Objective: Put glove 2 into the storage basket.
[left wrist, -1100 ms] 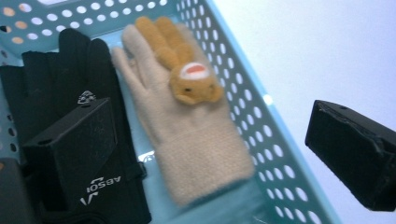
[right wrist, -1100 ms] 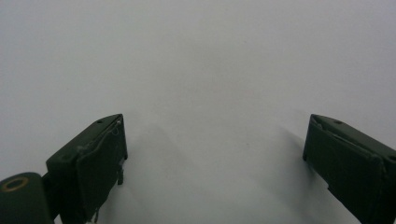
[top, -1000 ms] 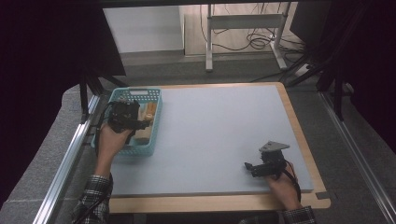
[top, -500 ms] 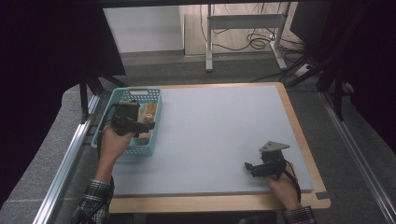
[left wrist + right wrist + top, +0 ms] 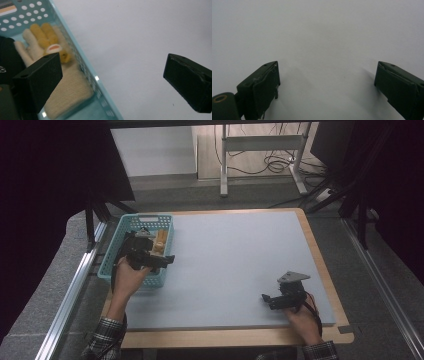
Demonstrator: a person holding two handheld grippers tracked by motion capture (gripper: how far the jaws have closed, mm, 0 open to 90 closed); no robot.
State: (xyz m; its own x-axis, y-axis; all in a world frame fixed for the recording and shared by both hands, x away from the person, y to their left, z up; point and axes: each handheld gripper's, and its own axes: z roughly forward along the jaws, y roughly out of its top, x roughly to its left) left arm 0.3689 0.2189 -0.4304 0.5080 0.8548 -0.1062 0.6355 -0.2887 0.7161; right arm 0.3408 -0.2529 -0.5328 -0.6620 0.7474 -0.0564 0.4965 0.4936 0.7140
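Hovering over the teal basket [image 5: 114, 251] rim, left gripper [image 5: 162, 261] gapes wide above a cream glove [image 5: 67, 87]; right gripper [image 5: 269, 300] spread wide too, over bare mat [image 5: 235, 255].

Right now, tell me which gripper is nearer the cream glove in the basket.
Left. The left gripper hovers over the teal basket beside the glove; the right gripper sits across the mat.

The basket [image 5: 131, 249] is teal with rows of round holes. Inside lies a cream glove [image 5: 60, 82] with mustard-yellow fingers. The bench [image 5: 240, 255] is pale grey-blue, edged in light wood. Both tongs are black.
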